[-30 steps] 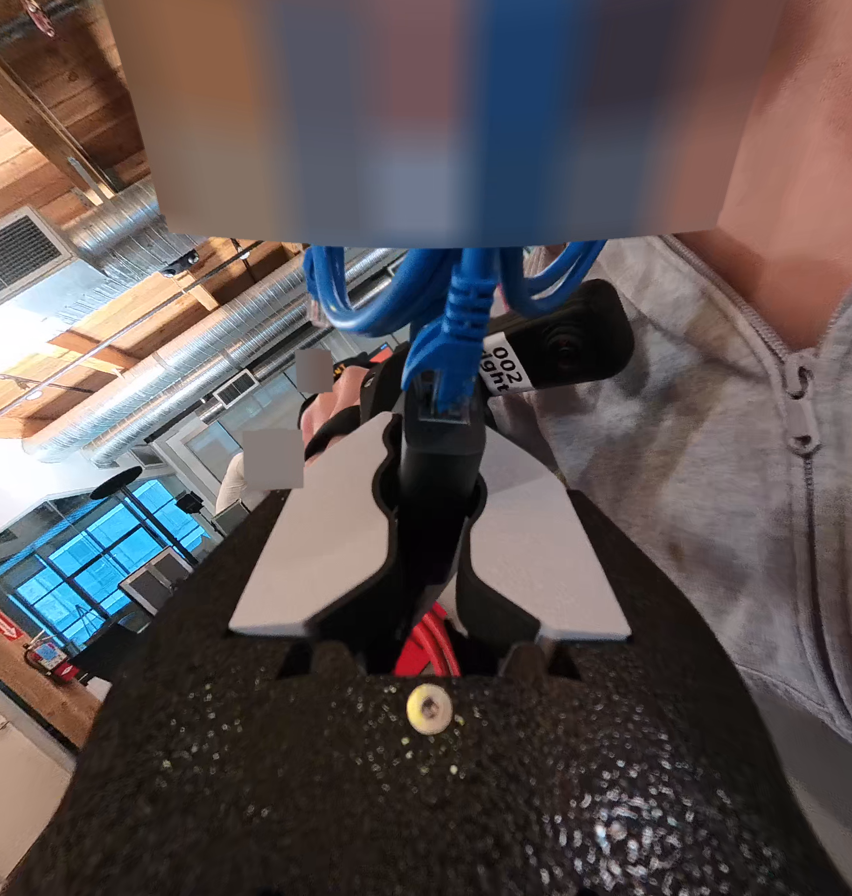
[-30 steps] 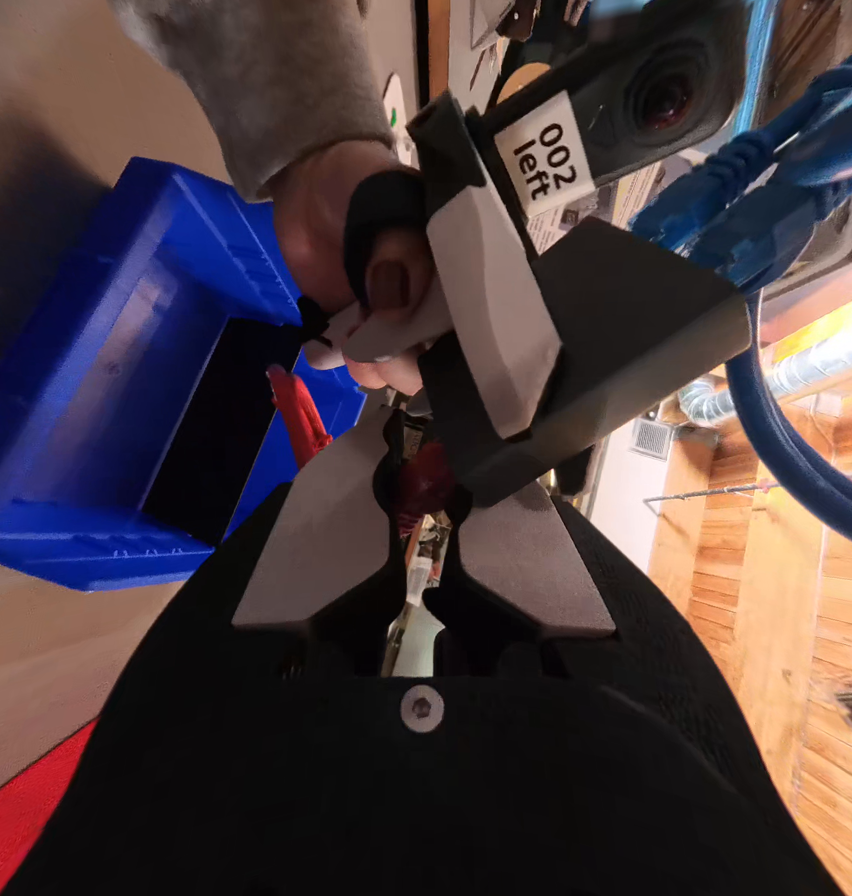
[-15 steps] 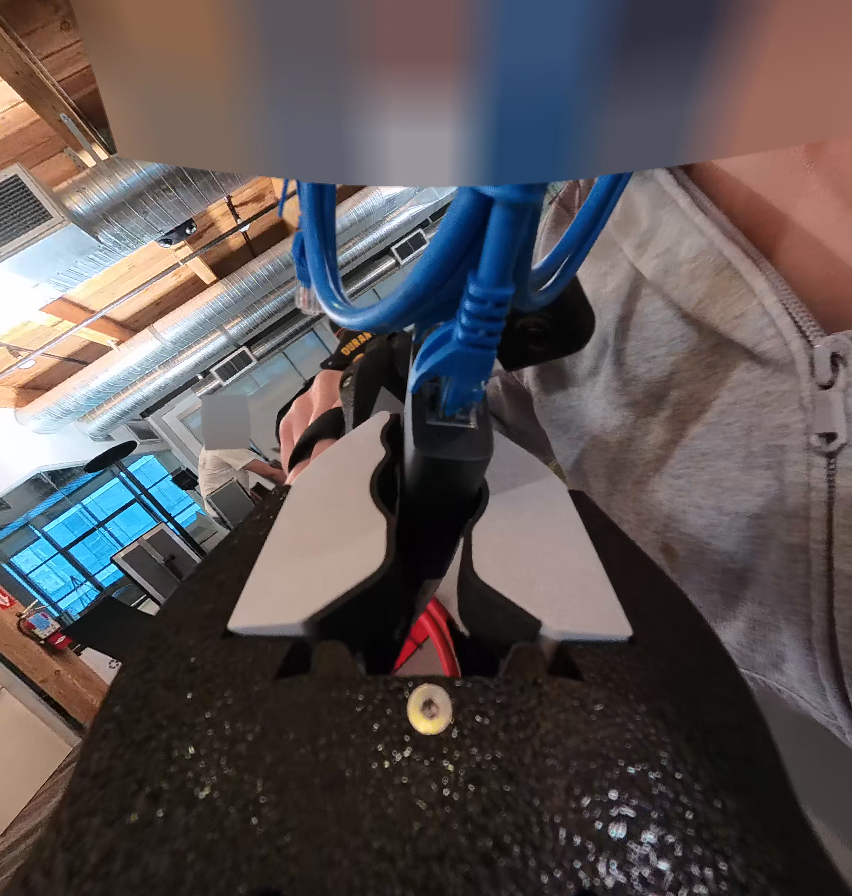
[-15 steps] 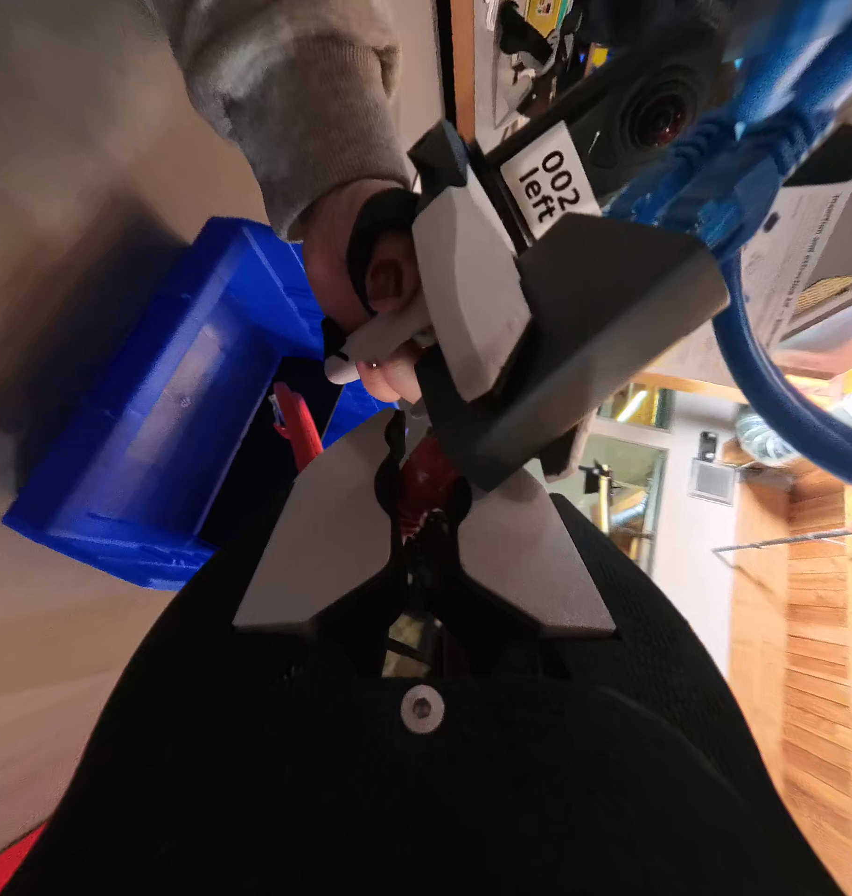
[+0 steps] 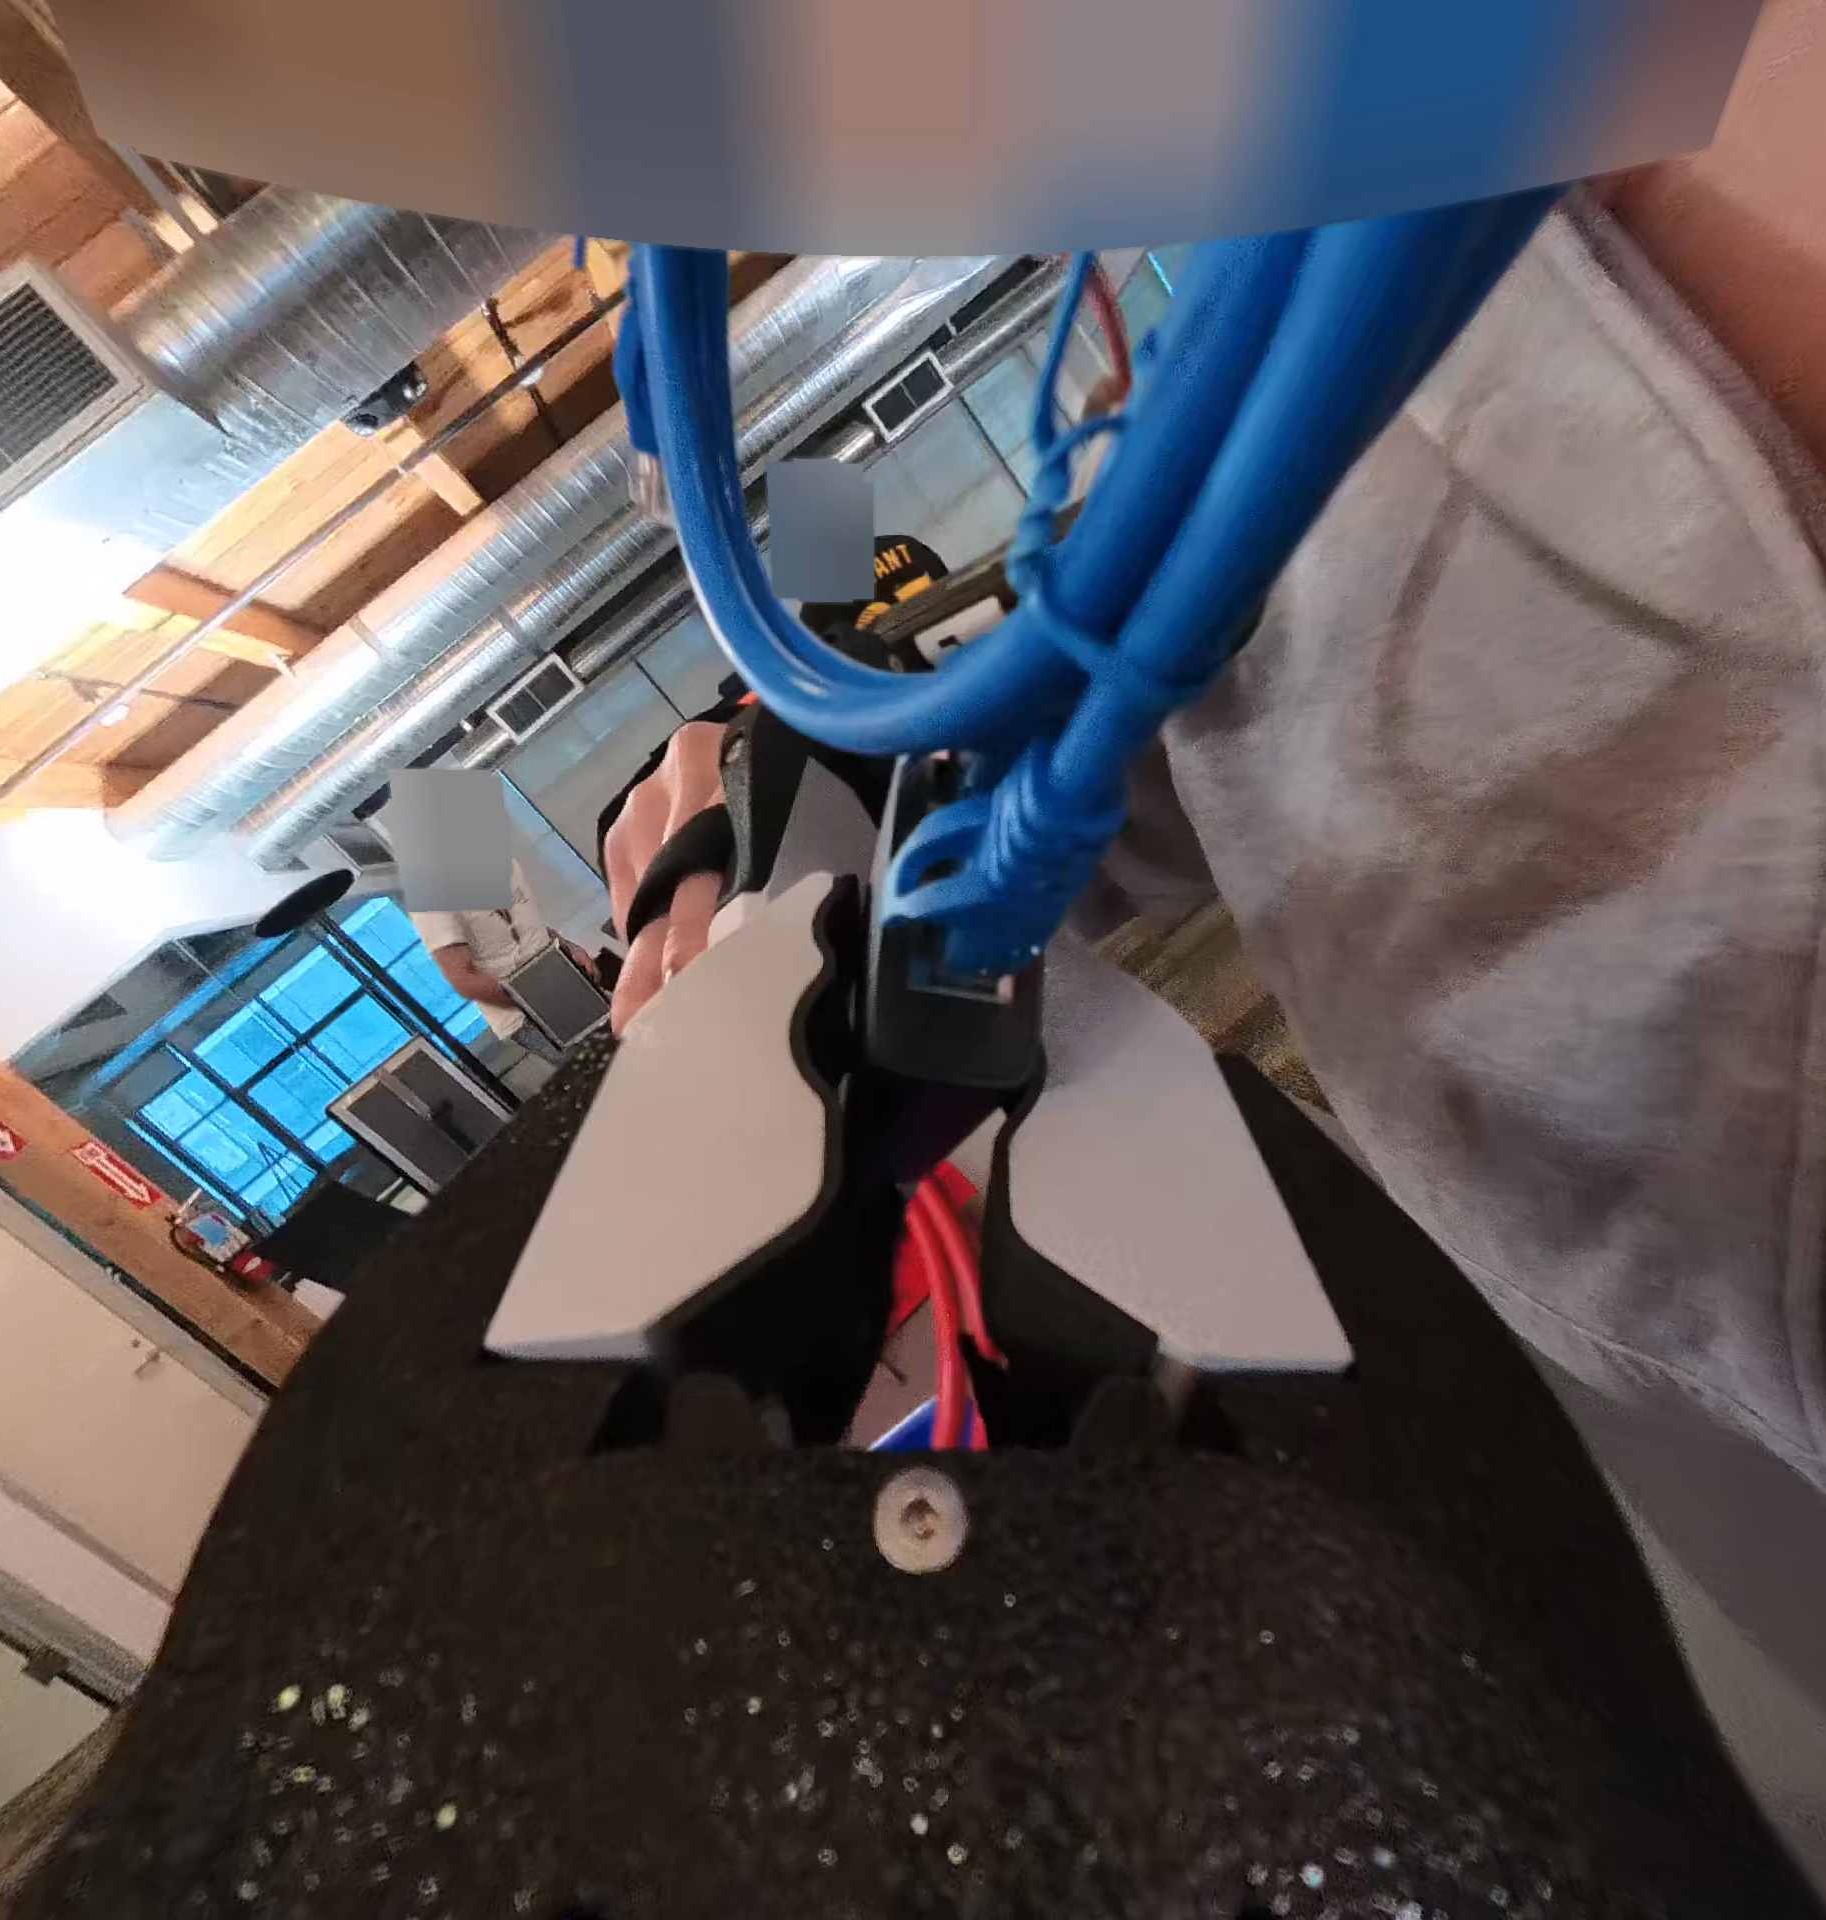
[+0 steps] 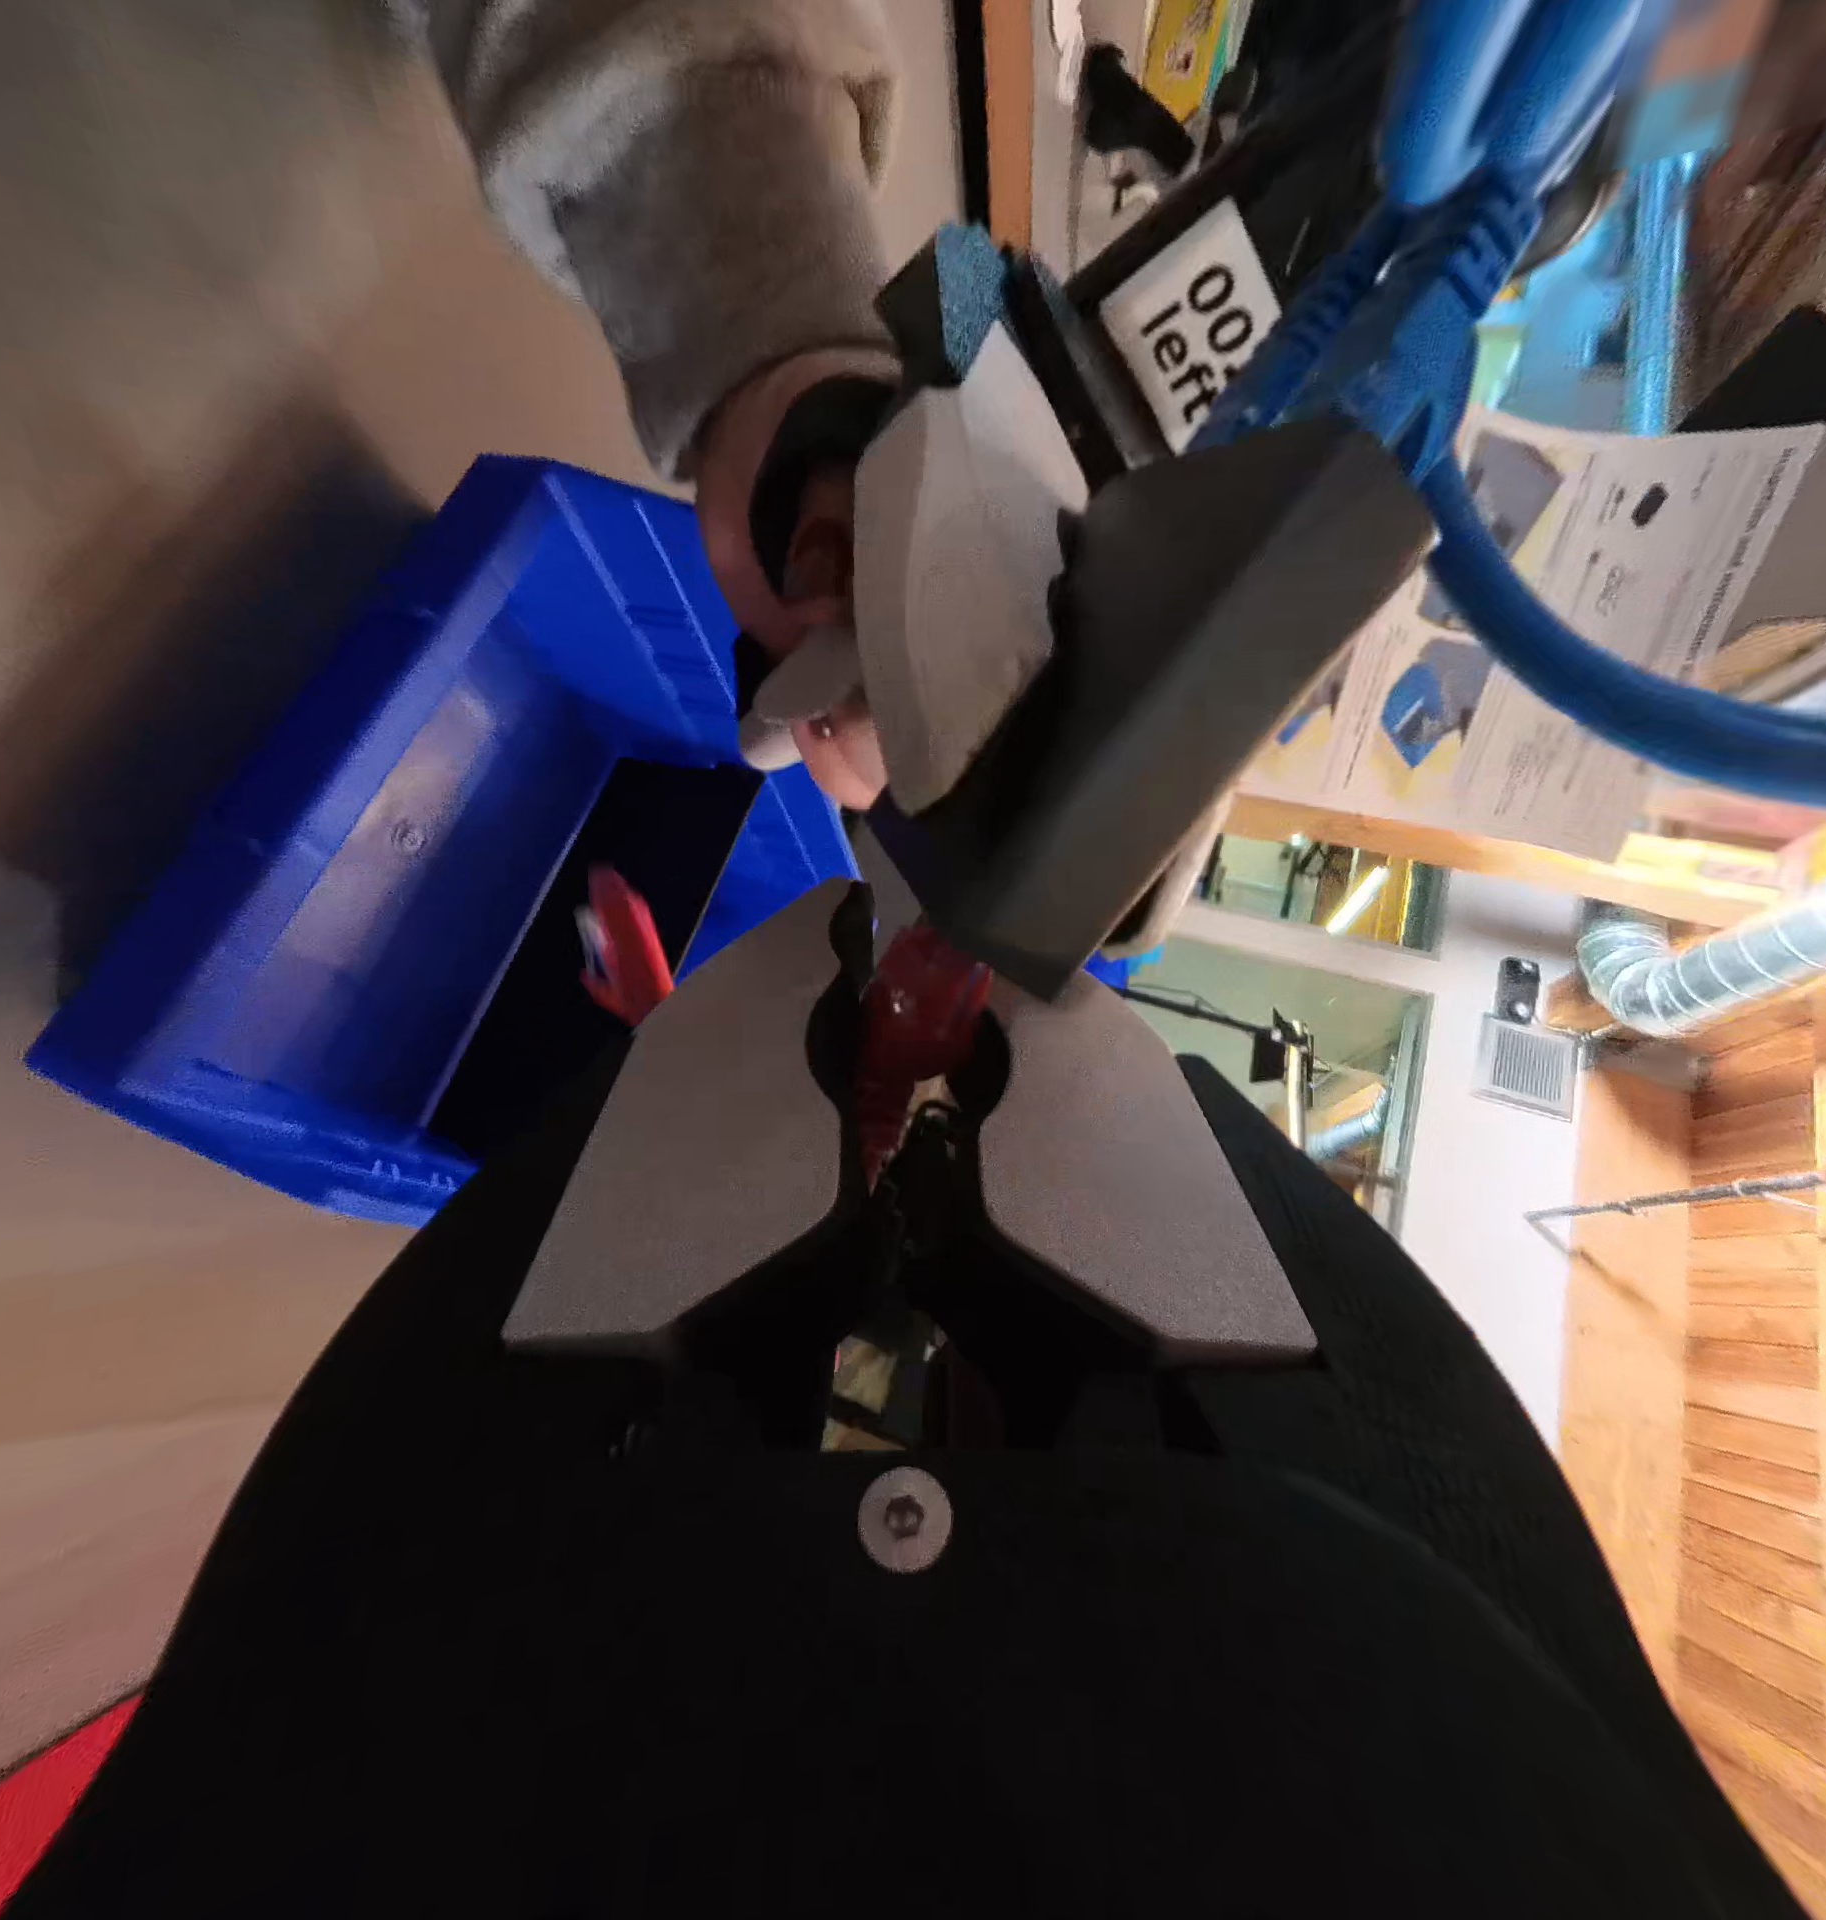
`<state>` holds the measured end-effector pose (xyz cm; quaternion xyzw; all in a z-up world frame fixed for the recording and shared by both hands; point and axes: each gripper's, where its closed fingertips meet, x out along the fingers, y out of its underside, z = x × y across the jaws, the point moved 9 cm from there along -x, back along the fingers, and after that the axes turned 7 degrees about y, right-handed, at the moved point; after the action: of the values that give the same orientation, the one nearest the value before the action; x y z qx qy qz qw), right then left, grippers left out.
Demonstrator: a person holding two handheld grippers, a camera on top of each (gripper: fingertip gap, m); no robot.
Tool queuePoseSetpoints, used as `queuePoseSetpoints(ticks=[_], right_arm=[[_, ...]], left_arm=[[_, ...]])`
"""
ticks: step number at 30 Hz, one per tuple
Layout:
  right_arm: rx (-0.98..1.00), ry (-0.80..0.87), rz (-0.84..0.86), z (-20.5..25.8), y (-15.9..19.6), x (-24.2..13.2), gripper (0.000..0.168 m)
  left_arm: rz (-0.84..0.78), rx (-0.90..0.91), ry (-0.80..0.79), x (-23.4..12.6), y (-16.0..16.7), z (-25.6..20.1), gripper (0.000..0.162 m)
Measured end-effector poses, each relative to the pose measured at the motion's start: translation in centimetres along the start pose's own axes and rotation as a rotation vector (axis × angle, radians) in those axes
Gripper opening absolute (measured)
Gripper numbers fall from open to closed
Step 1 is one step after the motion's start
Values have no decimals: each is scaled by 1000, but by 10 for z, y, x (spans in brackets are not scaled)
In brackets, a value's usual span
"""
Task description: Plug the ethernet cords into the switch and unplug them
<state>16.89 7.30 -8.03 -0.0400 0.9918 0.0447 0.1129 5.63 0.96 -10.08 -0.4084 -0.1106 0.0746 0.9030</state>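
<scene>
Clamping a black block (image 5: 950, 1023), the left gripper (image 5: 930, 997) has jaws closed on it. Blue cable (image 5: 1002, 862) plugs into the block. Right gripper (image 6: 914, 997) jaws pinch a red plug (image 6: 914, 1003).

Left claw (image 5: 935, 1023) clamped on a black block (image 5: 945, 1013); blue cable plug (image 5: 976, 883) seated in block's top, red cables (image 5: 940, 1299) below block.

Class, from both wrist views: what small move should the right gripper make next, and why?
Probably ease the right gripper forward: its red plug sits just short of the black block that the left gripper grips, whose far end bears the blue plug.
</scene>
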Motion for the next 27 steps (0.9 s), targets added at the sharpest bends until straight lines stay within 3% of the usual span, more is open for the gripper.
queuePoseSetpoints(ticks=[1, 9, 15, 18, 23, 27], right_arm=[[14, -12, -11, 0, -1, -1, 12], [180, -31, 71, -5, -2, 4, 12], [483, -182, 91, -11, -2, 7, 12], [411, -145, 116, -7, -2, 8, 12], [116, -22, 212, 2, -5, 7, 12], [36, -17, 210, 5, -5, 5, 13]], left_arm=[[-9, 13, -2, 1, 0, -2, 22], [-83, -10, -31, -5, 1, 4, 23], [-264, -185, -11, -13, 13, 9, 21], [-292, -224, 3, -14, 19, 9, 21], [-272, -228, 25, -14, 24, 7, 22], [-257, -241, 42, -12, 26, 5, 22]])
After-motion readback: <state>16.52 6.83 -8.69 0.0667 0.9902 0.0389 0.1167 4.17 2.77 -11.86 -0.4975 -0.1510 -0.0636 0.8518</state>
